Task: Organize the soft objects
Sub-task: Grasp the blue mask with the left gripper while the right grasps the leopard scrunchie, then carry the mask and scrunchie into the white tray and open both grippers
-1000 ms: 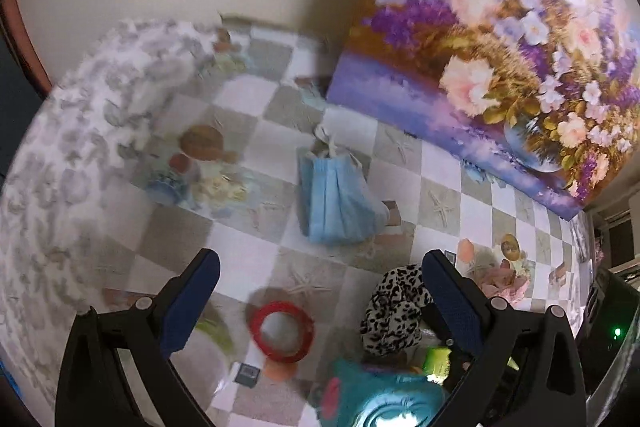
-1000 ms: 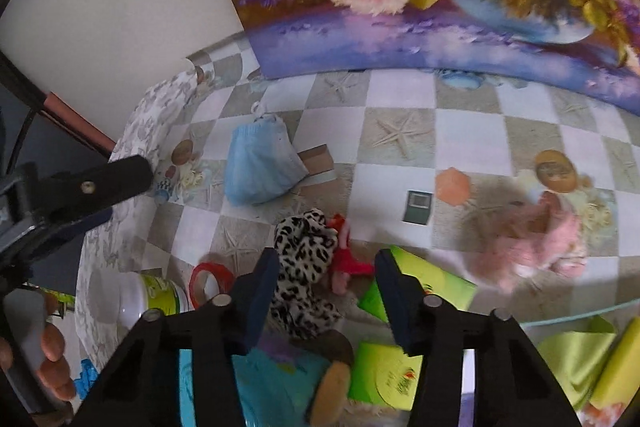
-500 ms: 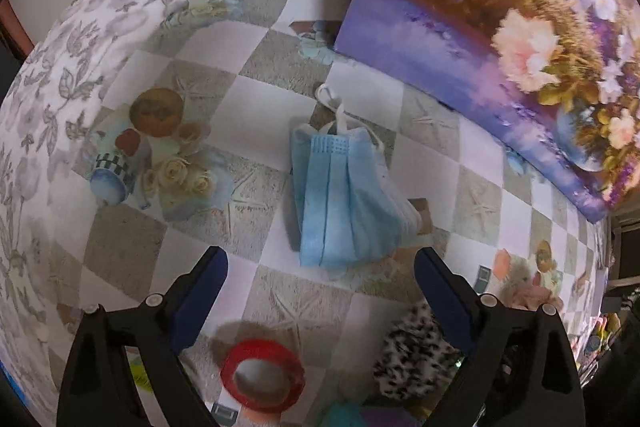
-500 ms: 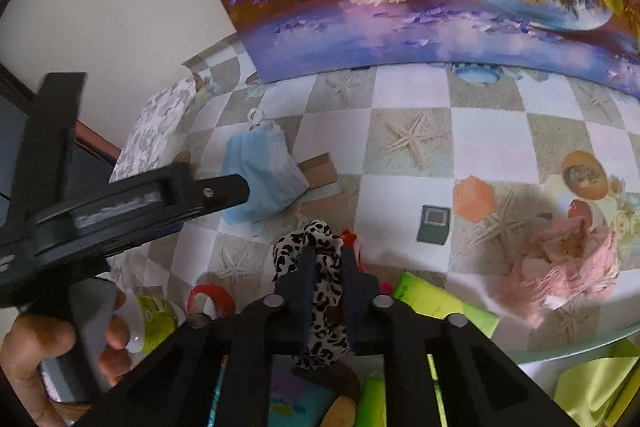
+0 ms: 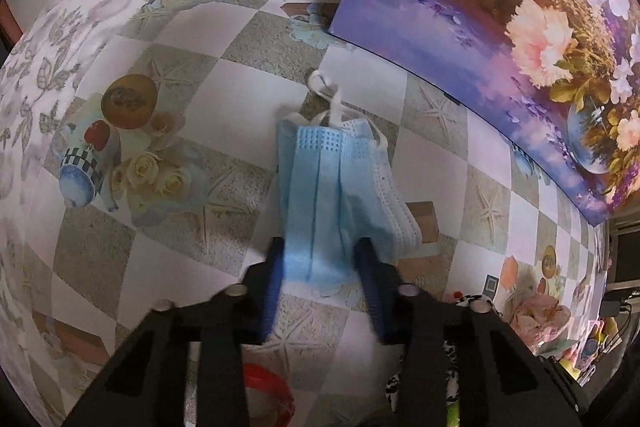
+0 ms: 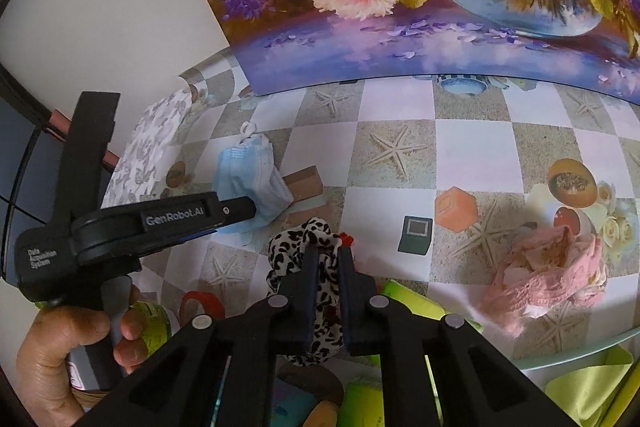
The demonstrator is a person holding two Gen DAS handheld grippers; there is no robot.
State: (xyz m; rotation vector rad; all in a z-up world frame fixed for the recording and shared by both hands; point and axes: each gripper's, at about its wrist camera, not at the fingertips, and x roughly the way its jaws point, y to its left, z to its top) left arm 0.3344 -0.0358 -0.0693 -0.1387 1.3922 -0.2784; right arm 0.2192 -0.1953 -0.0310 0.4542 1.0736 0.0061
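Note:
A stack of blue face masks (image 5: 336, 195) lies on the checked tablecloth; it also shows in the right wrist view (image 6: 248, 183). My left gripper (image 5: 320, 259) has its fingers closed in on the near end of the masks, gripping them. My right gripper (image 6: 329, 259) is shut on a leopard-print scrunchie (image 6: 296, 247) and holds it above the table. A pink lace cloth (image 6: 548, 275) lies at the right on the table.
A flower painting (image 6: 400, 7) leans against the wall at the back. A red tape roll (image 6: 202, 305), a small dark card (image 6: 416, 233) and green sheets (image 6: 588, 387) lie near the front edge. A hand holds the left gripper's handle (image 6: 72, 251).
My left gripper moved forward to the masks and closed from wide open onto their near end. My right gripper closed on the scrunchie and lifted it slightly.

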